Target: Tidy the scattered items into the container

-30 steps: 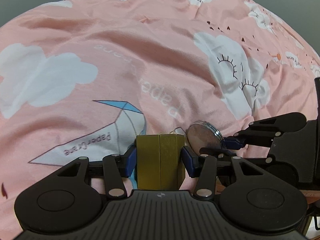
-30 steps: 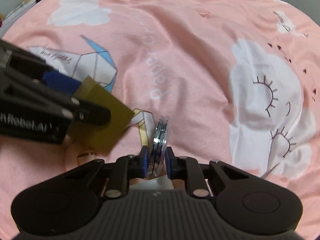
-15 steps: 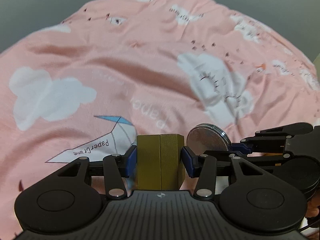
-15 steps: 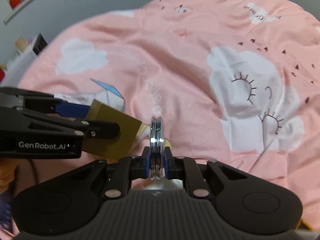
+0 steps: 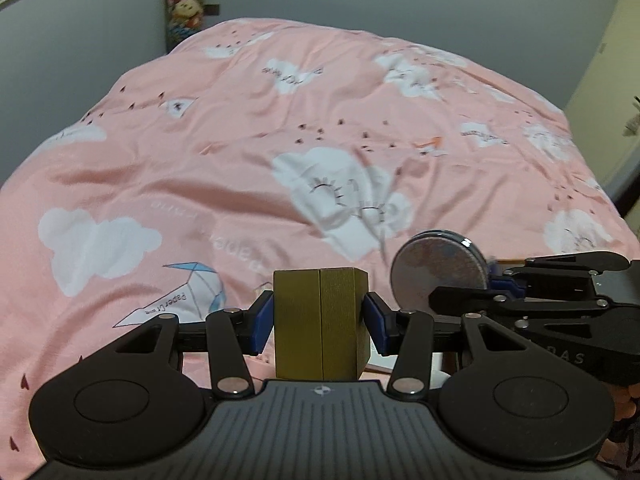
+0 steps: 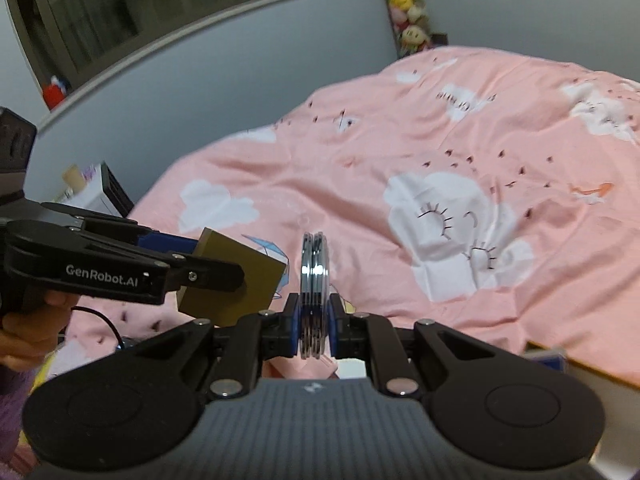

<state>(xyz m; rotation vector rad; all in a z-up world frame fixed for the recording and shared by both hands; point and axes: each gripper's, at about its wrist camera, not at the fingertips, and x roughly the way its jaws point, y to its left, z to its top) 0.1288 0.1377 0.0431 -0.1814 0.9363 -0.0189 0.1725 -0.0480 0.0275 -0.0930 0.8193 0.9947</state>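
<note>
My left gripper (image 5: pixel 320 322) is shut on an olive-gold box (image 5: pixel 320 320), its blue pads pressing both sides; the box stands upright, lifted above the pink bedspread (image 5: pixel 240 160). The same box (image 6: pixel 236 276) and left gripper (image 6: pixel 200 264) show at the left of the right wrist view. My right gripper (image 6: pixel 314 328) is shut on a thin round silver compact (image 6: pixel 314 280), held on edge. In the left wrist view that compact (image 5: pixel 438 272) shows its flat round face at the right, with the right gripper (image 5: pixel 490 276) behind it. No container is in view.
A pink quilt with white clouds covers the bed. Grey walls rise behind it, with a column of plush toys (image 5: pixel 186 0) at the far corner. A window (image 6: pixel 160 8) and a white bedside unit (image 6: pixel 96 196) stand at the left. The bed's wooden edge (image 6: pixel 580 368) runs at lower right.
Both grippers have risen and tilted up with their loads; the quilt has dropped away, and the walls, window and plush toys have come into view. Both grips are unchanged.
</note>
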